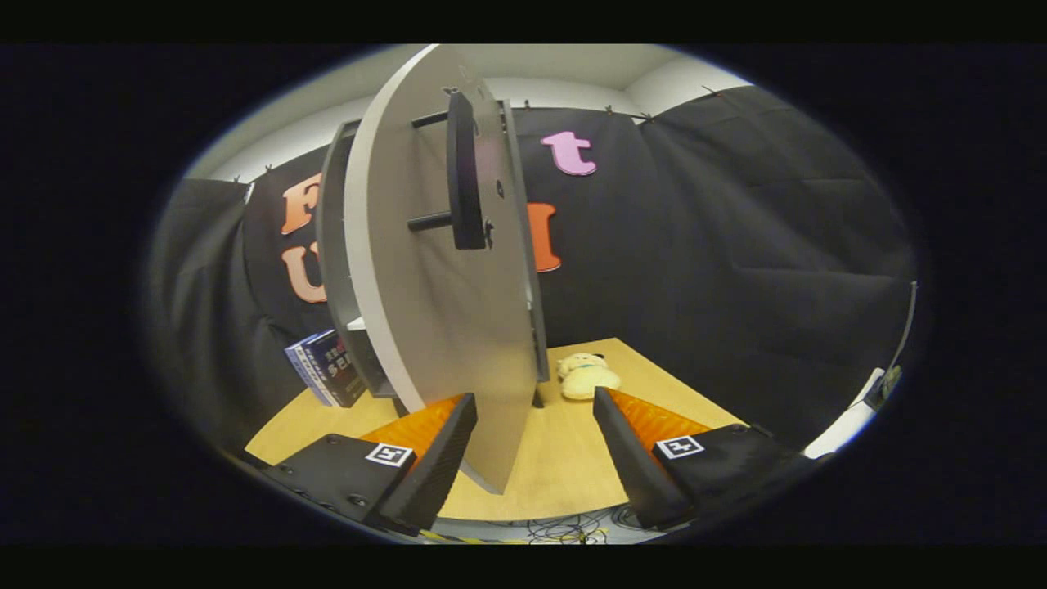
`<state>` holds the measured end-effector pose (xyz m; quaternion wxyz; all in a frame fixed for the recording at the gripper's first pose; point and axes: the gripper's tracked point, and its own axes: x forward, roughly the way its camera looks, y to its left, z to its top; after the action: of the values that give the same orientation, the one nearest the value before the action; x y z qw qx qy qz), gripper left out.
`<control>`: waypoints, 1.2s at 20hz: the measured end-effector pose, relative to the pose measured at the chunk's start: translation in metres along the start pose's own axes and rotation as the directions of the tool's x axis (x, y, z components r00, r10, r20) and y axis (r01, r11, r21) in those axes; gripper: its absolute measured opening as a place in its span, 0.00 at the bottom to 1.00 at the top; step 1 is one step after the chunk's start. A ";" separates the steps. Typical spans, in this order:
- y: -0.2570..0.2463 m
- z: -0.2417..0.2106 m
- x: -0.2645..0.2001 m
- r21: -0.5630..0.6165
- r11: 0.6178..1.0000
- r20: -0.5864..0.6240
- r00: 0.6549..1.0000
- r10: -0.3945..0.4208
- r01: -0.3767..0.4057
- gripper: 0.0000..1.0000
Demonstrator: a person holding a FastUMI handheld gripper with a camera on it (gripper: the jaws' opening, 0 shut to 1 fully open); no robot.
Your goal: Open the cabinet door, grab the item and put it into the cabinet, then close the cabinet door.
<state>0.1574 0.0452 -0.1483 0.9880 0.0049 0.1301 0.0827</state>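
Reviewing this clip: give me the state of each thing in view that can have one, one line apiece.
cabinet door: swung open, edge toward the fingers, lower corner between them.
door handle: free, nothing gripping it.
cabinet: open, inside mostly hidden by the door.
plush toy: lying on the table beside the cabinet, beyond the fingers, not grasped.
books: leaning by the cabinet's far side.
gripper: open, holding nothing.

The gripper (pixel 536 425) has two wedge-shaped fingers (pixel 622 446) with ribbed inner faces, set well apart. Behind each finger sits a dark block carrying a square white marker with a black pattern. Small screws dot the left block.
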 end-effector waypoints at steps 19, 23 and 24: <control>0.183 0.009 0.134 -0.029 0.989 0.000 0.989 0.147 -0.147 0.96; 0.197 0.017 0.163 0.007 0.992 -0.012 0.992 0.128 -0.128 0.96; 0.202 0.016 0.171 0.008 0.993 -0.011 0.993 0.118 -0.118 0.96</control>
<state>0.2913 0.2729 -0.1706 0.9806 0.0159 0.1357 0.1407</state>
